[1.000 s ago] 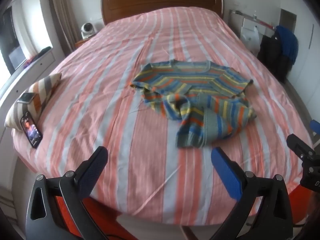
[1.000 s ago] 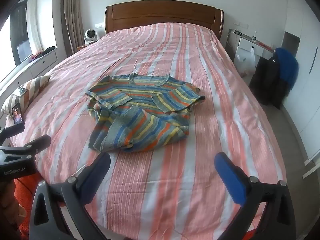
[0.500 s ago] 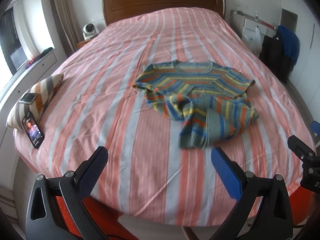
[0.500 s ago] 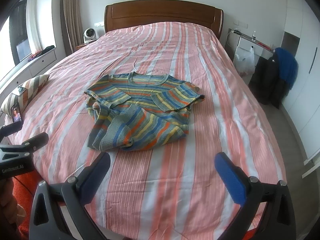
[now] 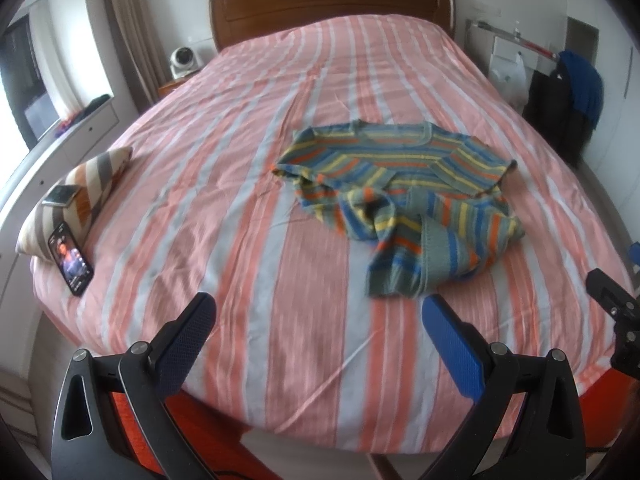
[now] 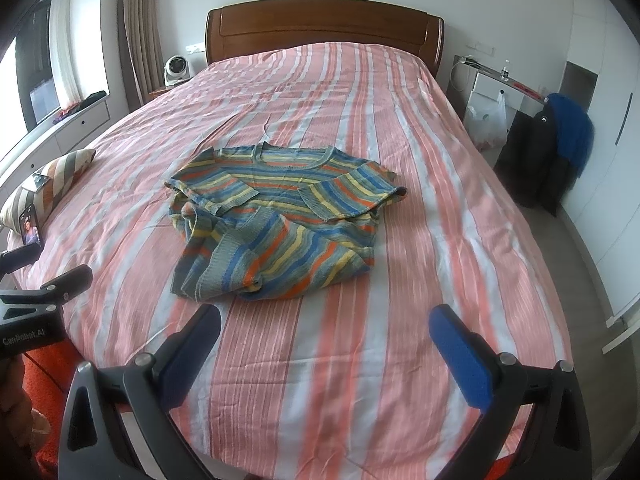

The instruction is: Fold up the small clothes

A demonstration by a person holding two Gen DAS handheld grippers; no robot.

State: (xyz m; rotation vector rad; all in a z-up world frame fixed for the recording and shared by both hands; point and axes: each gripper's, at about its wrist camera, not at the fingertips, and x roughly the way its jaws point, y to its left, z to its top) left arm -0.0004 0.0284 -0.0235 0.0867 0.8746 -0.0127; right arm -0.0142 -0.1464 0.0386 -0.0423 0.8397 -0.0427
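Both held low over the foot of the bed (image 5: pixel 304 264), aimed up toward the headboard. Left gripper (image 5: pixel 318 322) spread wide, nothing in it; right gripper (image 6: pixel 325 332) same deal, gaping and empty. Striped sweater (image 6: pixel 276 224) lying rumpled mid-bed, well ahead of both, sleeves tucked over, hem bunched. Phone (image 5: pixel 71 262) propped against a striped pillow (image 5: pixel 80 196) at the left edge, screen too blurry to read.

Striped sweater (image 5: pixel 404 200) lies apparently half-folded on bed (image 5: pixel 240 184); left gripper (image 5: pixel 316 320) spread, empty.
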